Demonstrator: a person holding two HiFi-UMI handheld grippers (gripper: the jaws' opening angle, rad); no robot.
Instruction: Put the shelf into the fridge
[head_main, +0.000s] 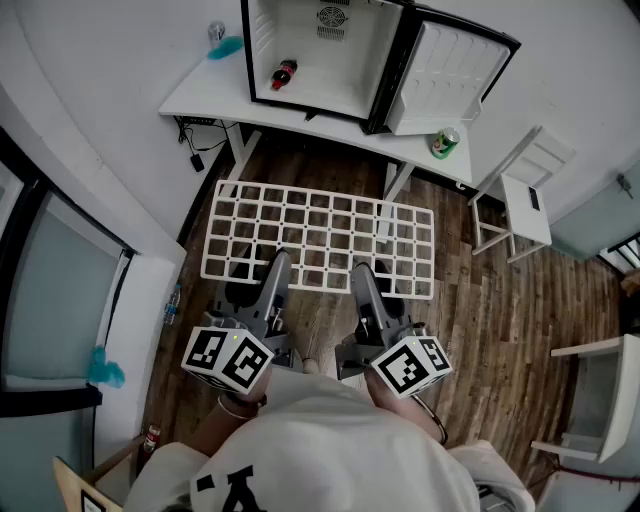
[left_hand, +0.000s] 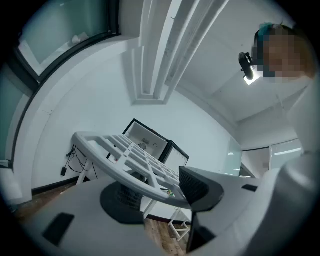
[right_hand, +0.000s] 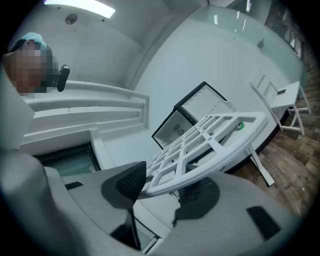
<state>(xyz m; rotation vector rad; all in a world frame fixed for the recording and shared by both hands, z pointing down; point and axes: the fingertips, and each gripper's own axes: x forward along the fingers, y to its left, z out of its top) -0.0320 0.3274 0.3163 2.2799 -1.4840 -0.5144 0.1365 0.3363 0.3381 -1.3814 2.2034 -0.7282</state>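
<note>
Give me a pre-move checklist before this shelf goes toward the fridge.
1. The left gripper clamps the shelf at its near edge: ok.
2. The right gripper clamps the same edge: ok.
3. The fridge has its door open: ok.
4. Inside of the fridge free: not ok, a bottle lies on its floor.
5. Bottle low enough for the shelf to pass above: cannot tell.
6. The green can on the table is out of the way: cannot tell.

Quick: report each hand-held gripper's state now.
Left hand-held gripper: shut on the white shelf.
Right hand-held gripper: shut on the white shelf.
</note>
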